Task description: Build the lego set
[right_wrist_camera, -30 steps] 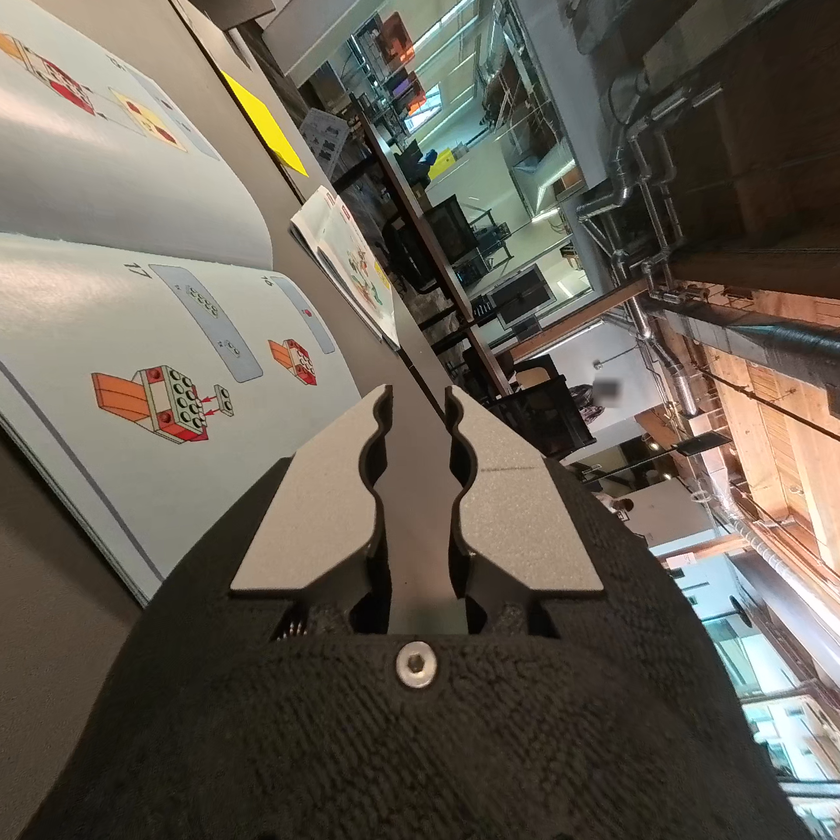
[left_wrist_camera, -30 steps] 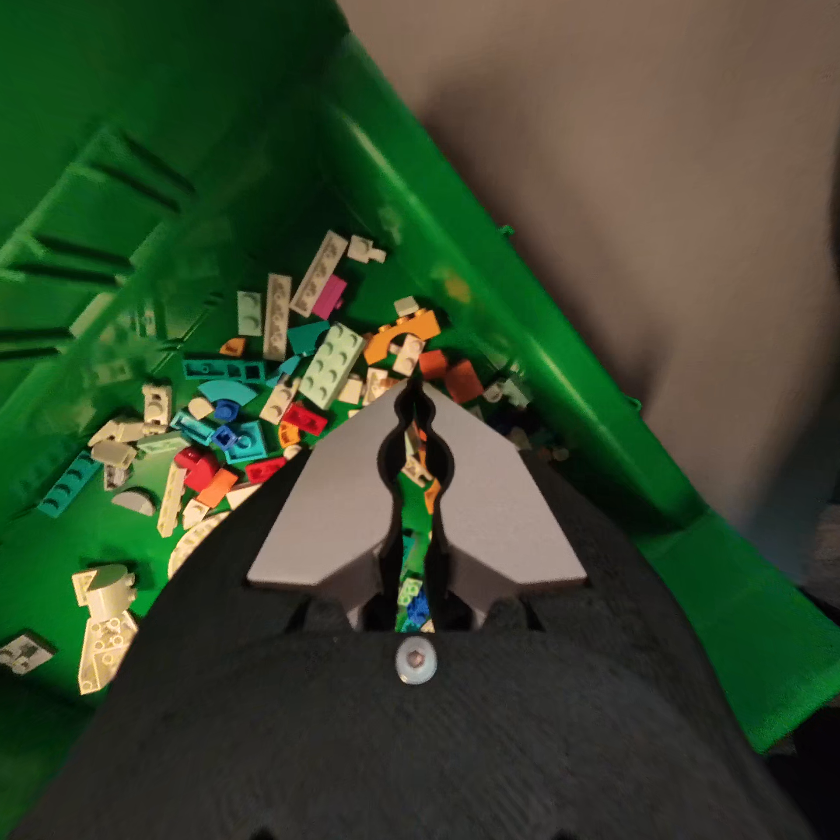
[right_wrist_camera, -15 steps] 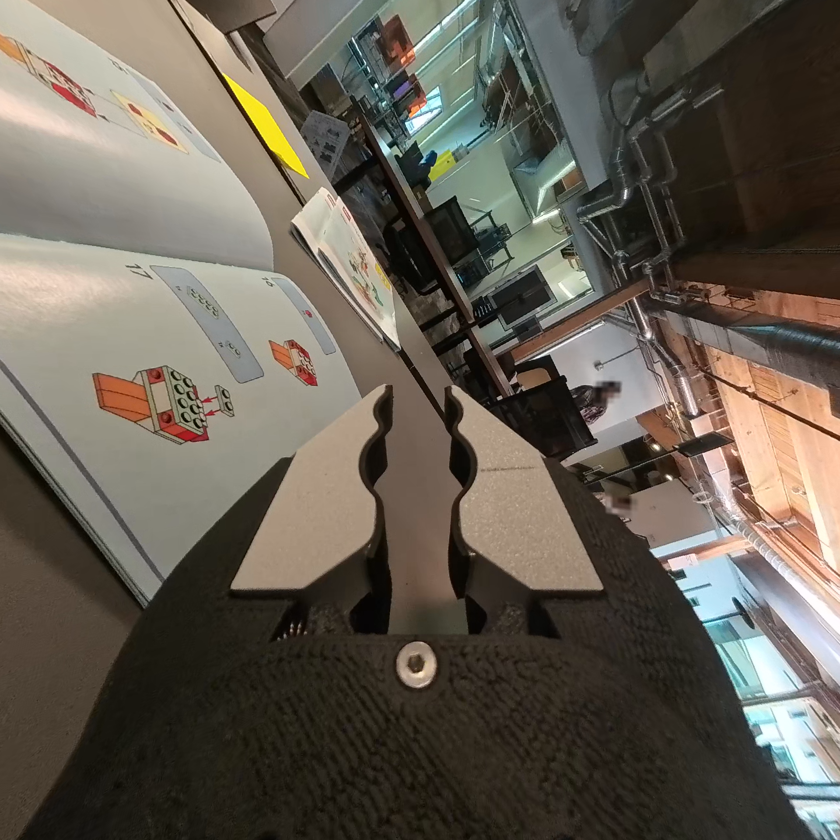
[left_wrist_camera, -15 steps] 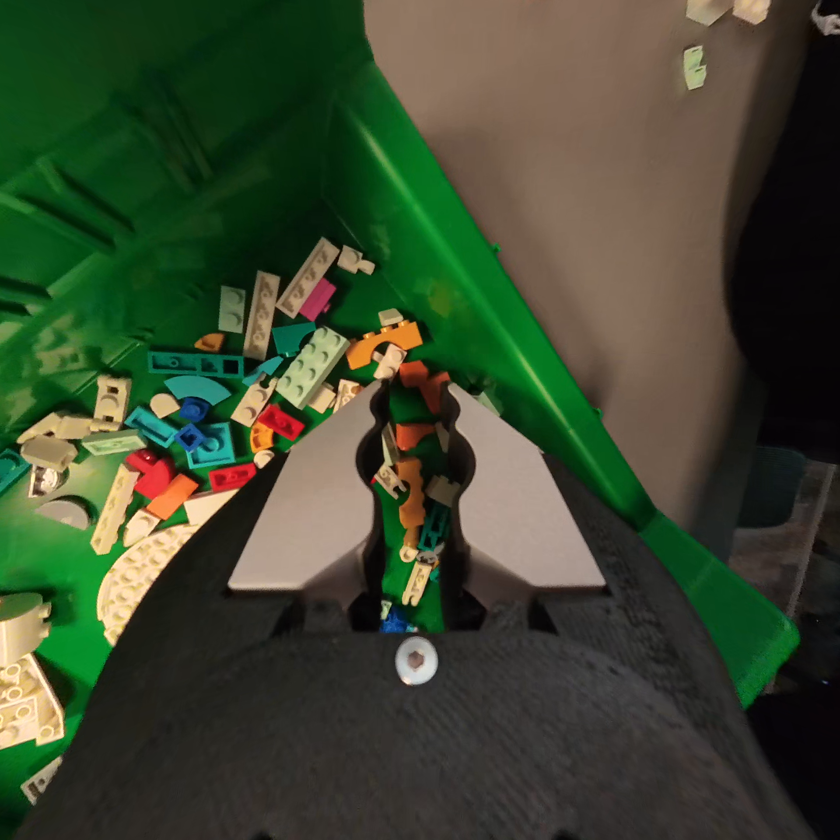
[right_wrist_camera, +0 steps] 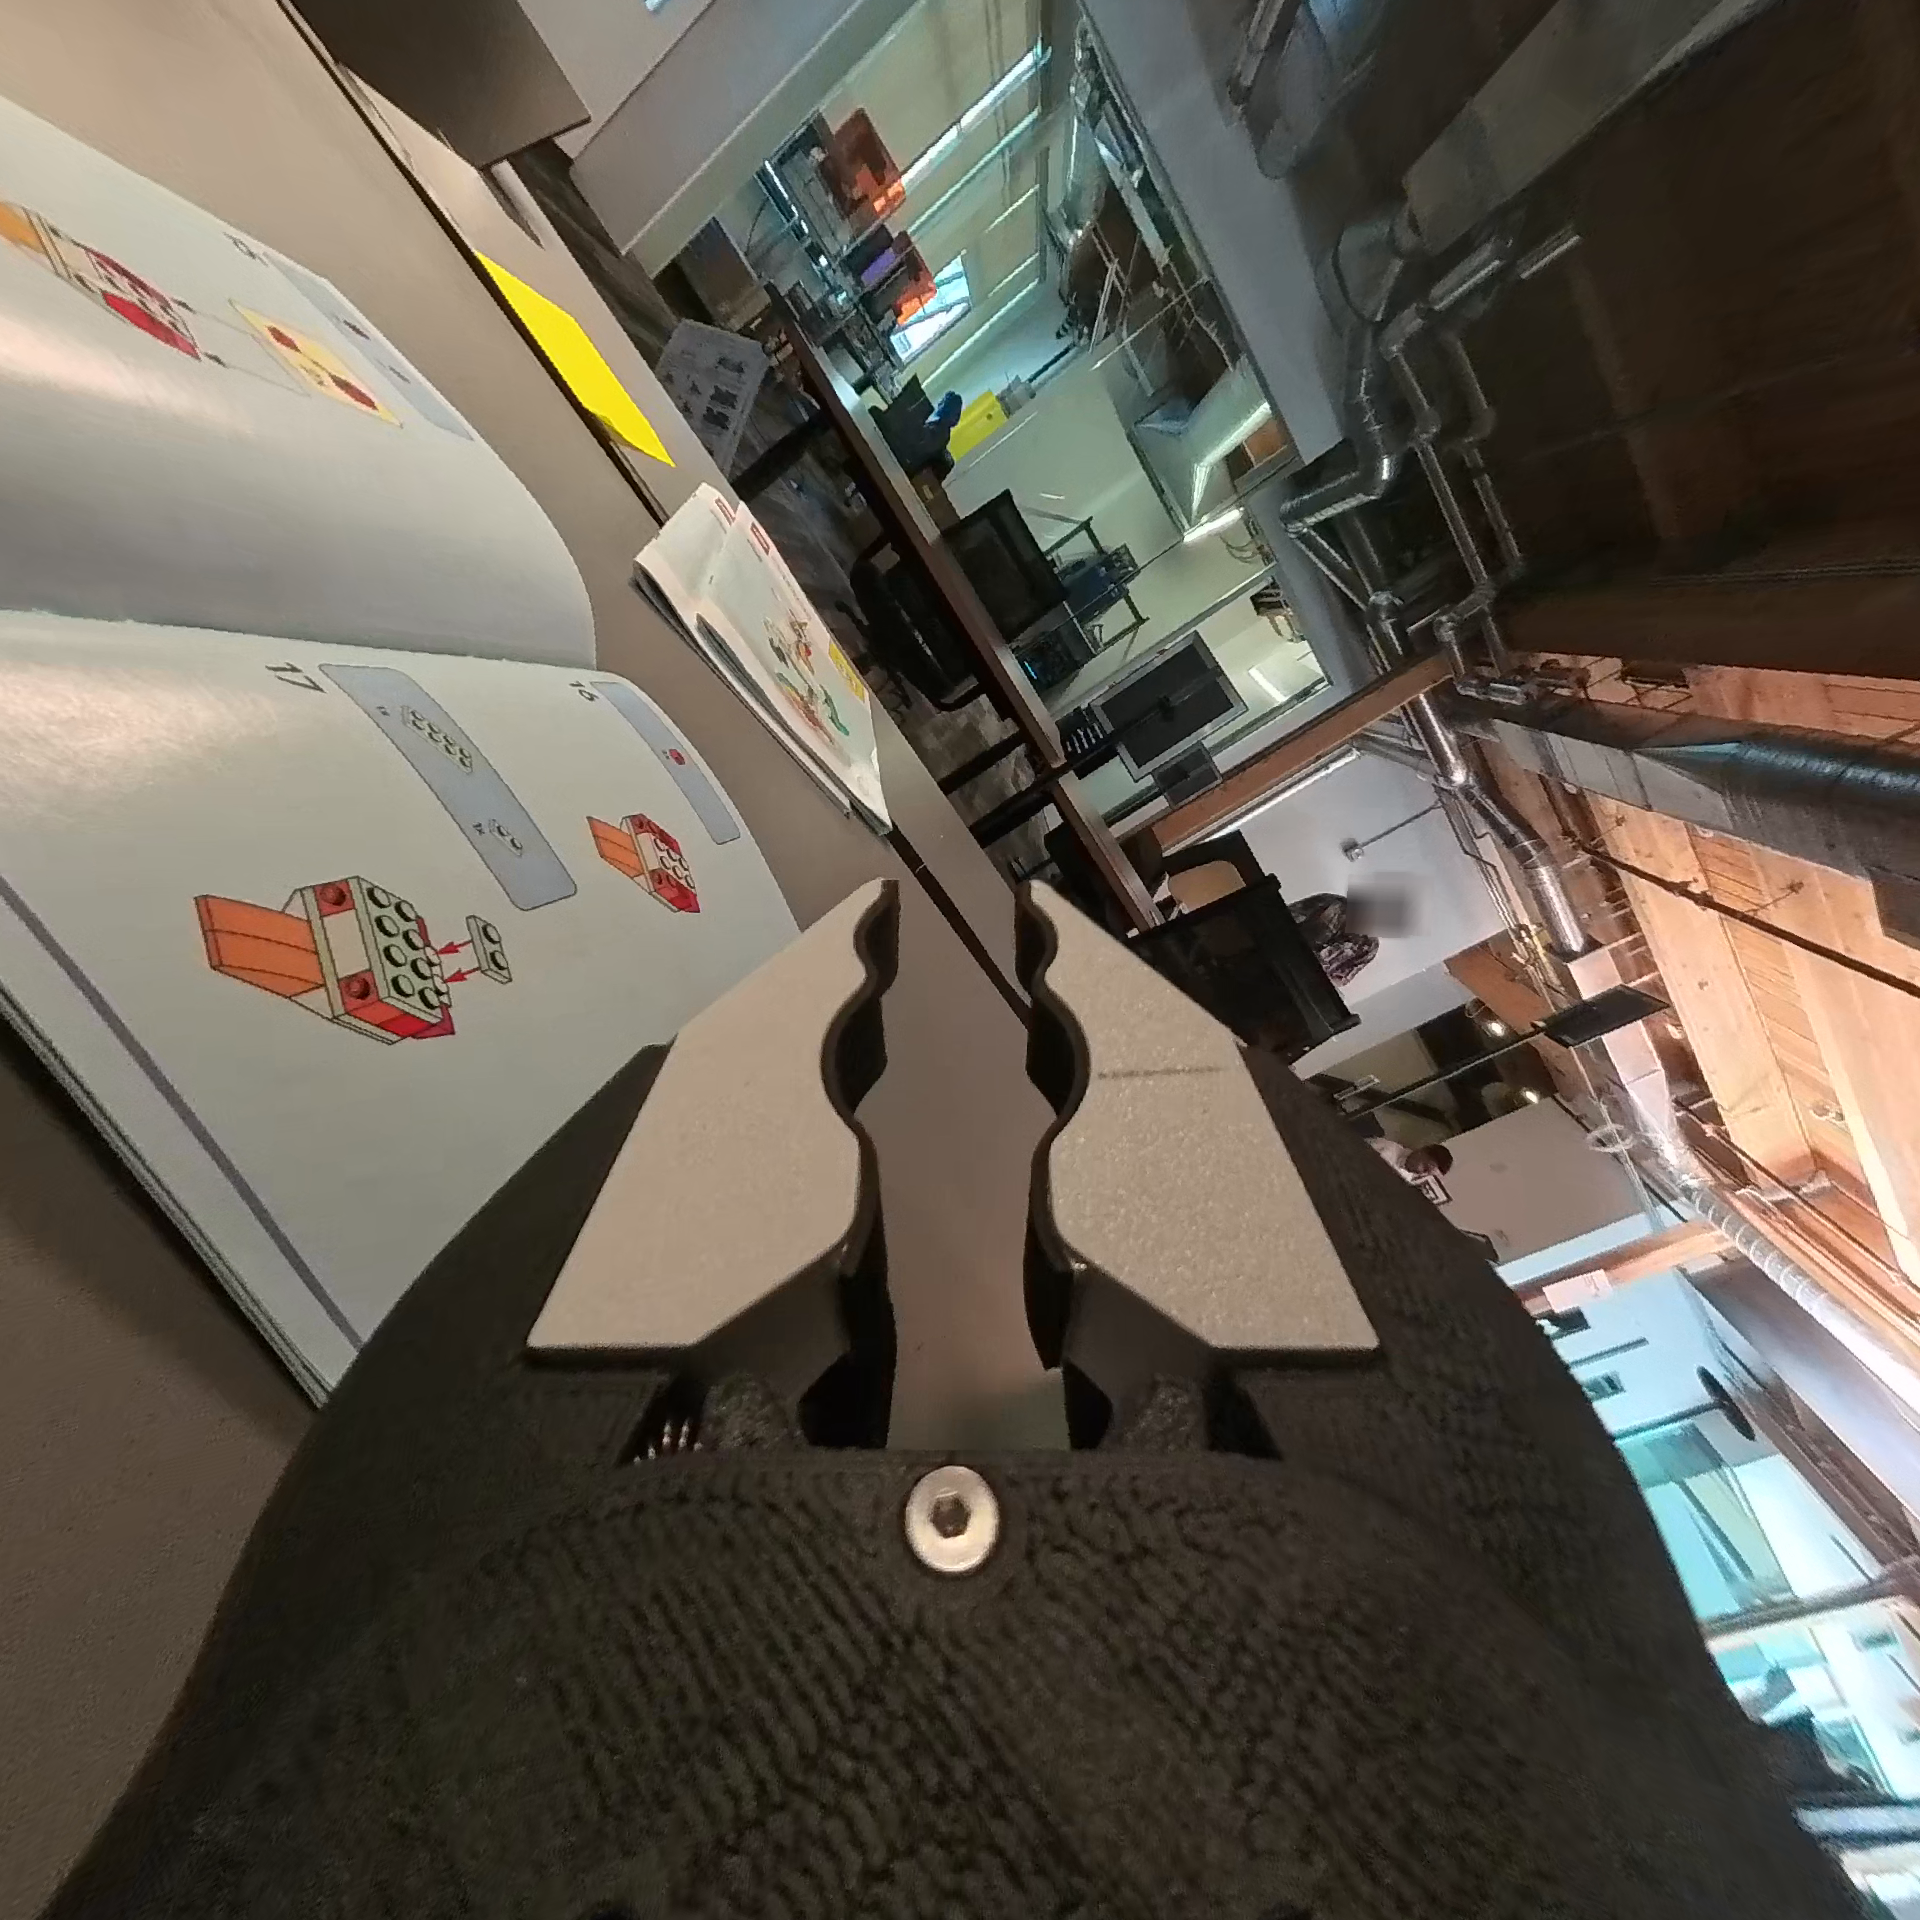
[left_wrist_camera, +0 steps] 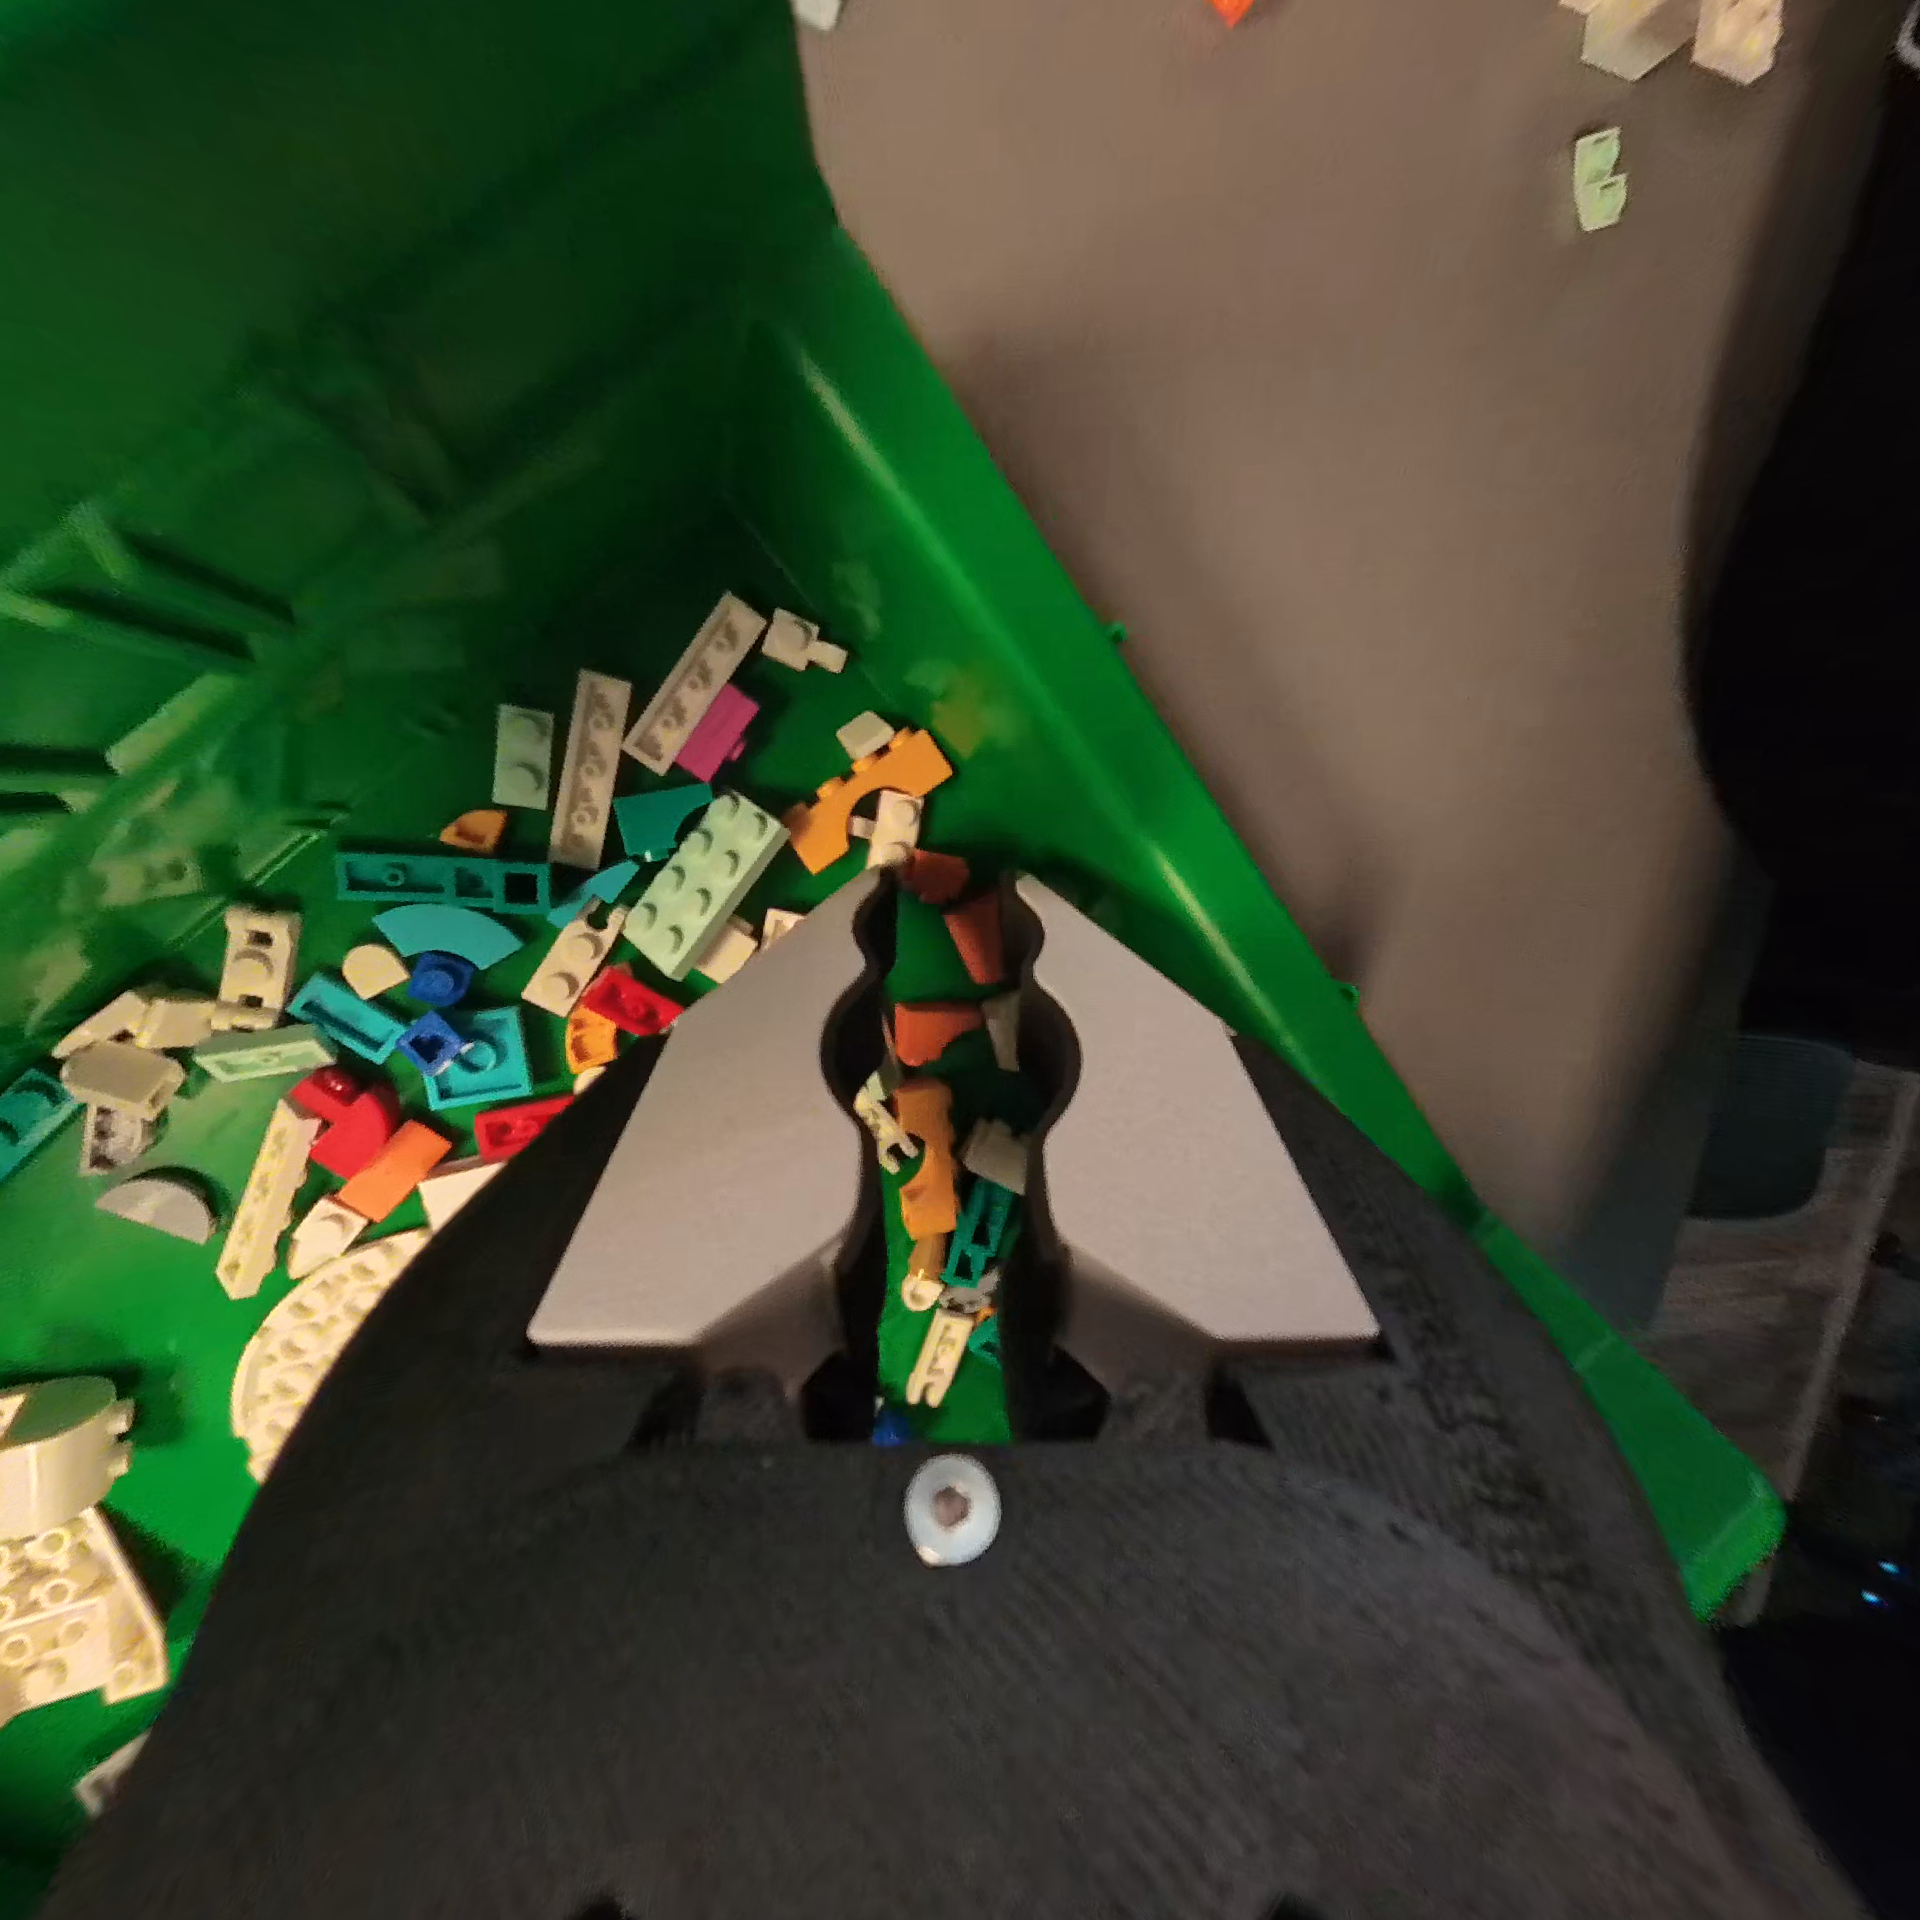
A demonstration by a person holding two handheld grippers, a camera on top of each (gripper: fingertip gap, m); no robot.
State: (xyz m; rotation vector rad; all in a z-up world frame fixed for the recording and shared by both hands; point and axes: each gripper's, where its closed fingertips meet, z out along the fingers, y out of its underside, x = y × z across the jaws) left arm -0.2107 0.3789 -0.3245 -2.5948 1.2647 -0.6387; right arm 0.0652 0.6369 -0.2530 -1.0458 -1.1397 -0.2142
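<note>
Two views, no overlap. Left wrist view alone shows green bin (left_wrist_camera: 1091, 727) with loose lego pieces (left_wrist_camera: 582, 935) on its floor; left gripper (left_wrist_camera: 951, 883) over pile, jaws parted, empty; orange pieces (left_wrist_camera: 935, 1029) seen through gap. Right wrist view alone shows open instruction booklet (right_wrist_camera: 343, 862) on grey table (right_wrist_camera: 104, 1403), beside right gripper (right_wrist_camera: 956, 894), released, holding nothing; second booklet (right_wrist_camera: 769, 644) beyond first. Workshop room behind, pipes overhead. Bin's far wall dark, blurred; pale pieces (left_wrist_camera: 1600, 187) on table past bin hard to make out
</note>
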